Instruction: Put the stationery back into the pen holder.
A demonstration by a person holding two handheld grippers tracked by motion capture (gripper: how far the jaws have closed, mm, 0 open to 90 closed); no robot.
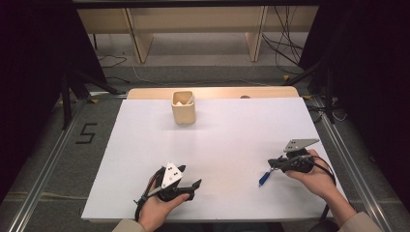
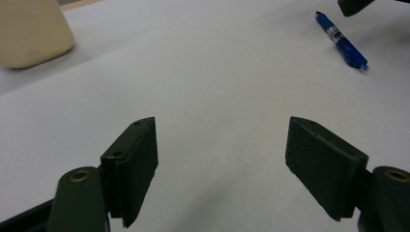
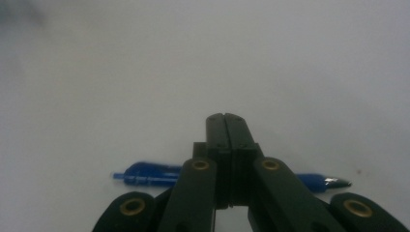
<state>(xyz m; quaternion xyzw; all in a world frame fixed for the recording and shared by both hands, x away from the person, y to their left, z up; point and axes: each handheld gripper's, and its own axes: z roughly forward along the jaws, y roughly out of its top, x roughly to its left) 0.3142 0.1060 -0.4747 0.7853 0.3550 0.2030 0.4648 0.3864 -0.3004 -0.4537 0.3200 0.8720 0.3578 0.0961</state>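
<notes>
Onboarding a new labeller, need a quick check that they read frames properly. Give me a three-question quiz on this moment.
1. True or false: the left gripper has its jaws open with nothing between them.
2. The blue pen lies: A) beside the left gripper, B) beside the right gripper, C) midway between the two.
3. What stands at the far side of the white sheet?

Key:
1. True. The jaws stand wide apart over the bare sheet.
2. B. The pen lies on the sheet just under the right gripper, whose jaws are shut.
3. A beige cup.
</notes>
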